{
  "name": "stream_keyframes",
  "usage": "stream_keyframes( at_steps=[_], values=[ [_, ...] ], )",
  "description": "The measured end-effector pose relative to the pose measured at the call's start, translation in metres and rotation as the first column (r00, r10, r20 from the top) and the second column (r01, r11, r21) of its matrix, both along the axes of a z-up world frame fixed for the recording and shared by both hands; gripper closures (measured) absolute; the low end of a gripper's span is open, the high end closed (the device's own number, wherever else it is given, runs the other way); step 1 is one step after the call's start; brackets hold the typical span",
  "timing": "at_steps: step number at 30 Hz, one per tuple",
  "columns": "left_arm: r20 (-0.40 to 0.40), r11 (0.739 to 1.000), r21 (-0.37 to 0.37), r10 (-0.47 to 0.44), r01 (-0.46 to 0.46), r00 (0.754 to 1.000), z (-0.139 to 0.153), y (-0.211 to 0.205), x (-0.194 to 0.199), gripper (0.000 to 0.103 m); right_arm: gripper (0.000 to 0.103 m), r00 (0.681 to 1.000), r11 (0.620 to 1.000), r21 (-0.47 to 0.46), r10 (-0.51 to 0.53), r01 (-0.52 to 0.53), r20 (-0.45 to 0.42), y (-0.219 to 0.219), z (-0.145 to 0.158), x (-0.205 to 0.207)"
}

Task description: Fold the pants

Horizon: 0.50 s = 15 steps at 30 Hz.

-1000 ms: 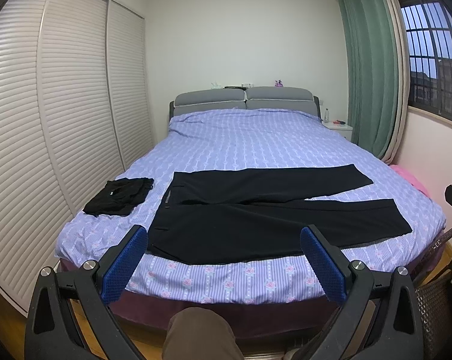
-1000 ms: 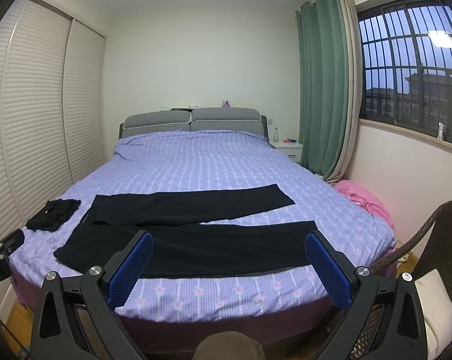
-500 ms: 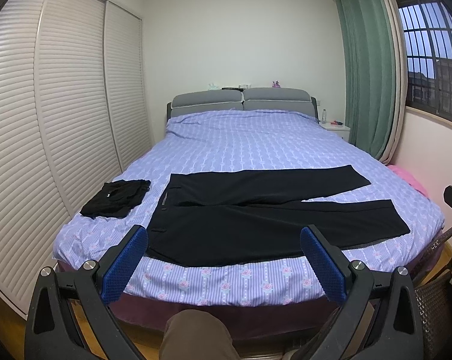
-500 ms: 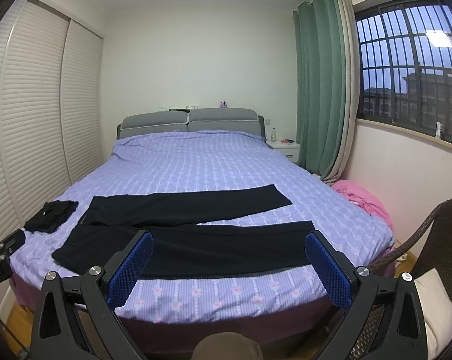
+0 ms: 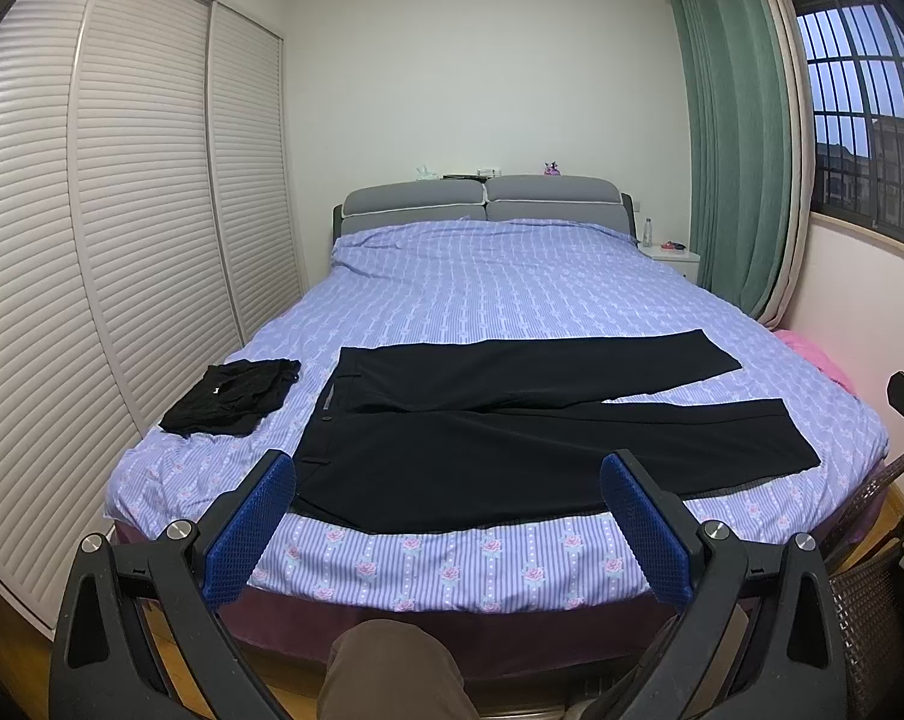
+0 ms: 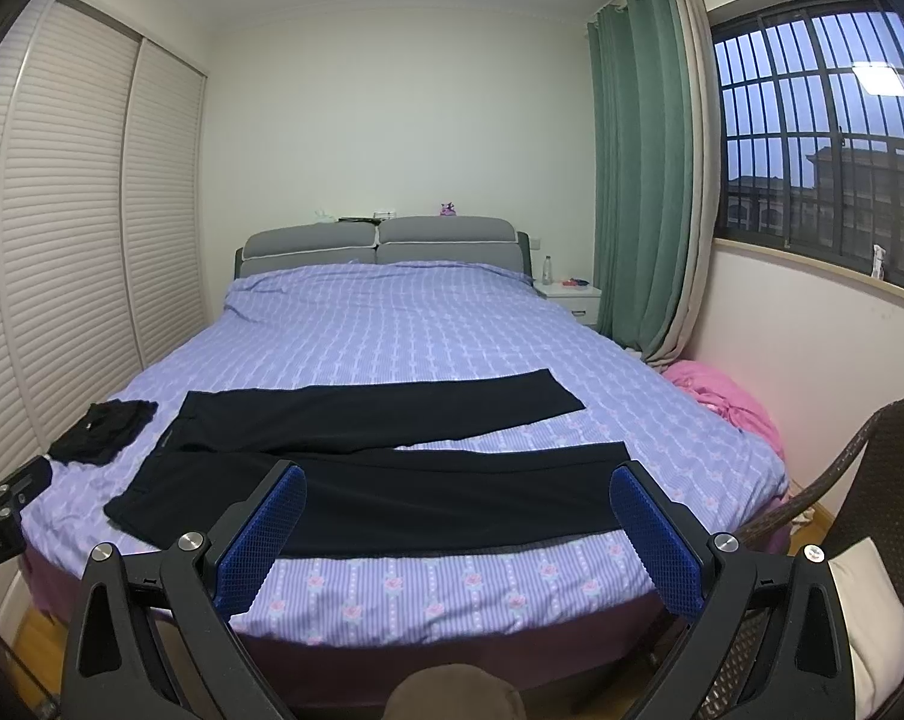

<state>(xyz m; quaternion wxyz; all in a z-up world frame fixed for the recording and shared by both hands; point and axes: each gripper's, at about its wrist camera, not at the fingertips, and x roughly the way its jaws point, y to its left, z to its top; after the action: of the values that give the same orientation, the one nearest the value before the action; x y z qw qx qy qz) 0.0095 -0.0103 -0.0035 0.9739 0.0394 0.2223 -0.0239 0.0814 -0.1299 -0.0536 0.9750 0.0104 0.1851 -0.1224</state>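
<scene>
Black pants [image 5: 512, 438] lie flat across the near part of the bed [image 5: 512, 288], waist to the left, both legs spread apart and pointing right. They also show in the right wrist view [image 6: 380, 468]. My left gripper [image 5: 449, 504] is open and empty, held off the near bed edge in front of the waist half. My right gripper [image 6: 458, 510] is open and empty, held off the bed edge in front of the near leg.
A small folded black garment [image 5: 233, 396] lies on the bed left of the pants. A wicker chair [image 6: 872, 480] stands at the right, with a pink cloth [image 6: 722, 396] by the wall. Louvred wardrobe doors [image 5: 92, 240] run along the left.
Both views have drifted slightly; the bed and pants sit a little lower and left in frame. The pants have not moved and both grippers stay open.
</scene>
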Motion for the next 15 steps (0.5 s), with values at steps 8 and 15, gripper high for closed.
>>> stream_keyframes(
  at_steps=[8,15],
  values=[
    [-0.002,1.000,-0.003,-0.005,0.005,1.000,-0.0010,0.0005,0.0011,0.000,0.000,1.000,1.000,-0.004,-0.002,0.002,-0.003,0.0002,0.0006,0.0008],
    [-0.002,1.000,-0.002,-0.005,0.005,1.000,-0.0019,0.0003,0.0009,0.000,0.000,1.000,1.000,-0.002,-0.005,0.005,-0.003,-0.0011,0.0003,0.0009]
  ],
)
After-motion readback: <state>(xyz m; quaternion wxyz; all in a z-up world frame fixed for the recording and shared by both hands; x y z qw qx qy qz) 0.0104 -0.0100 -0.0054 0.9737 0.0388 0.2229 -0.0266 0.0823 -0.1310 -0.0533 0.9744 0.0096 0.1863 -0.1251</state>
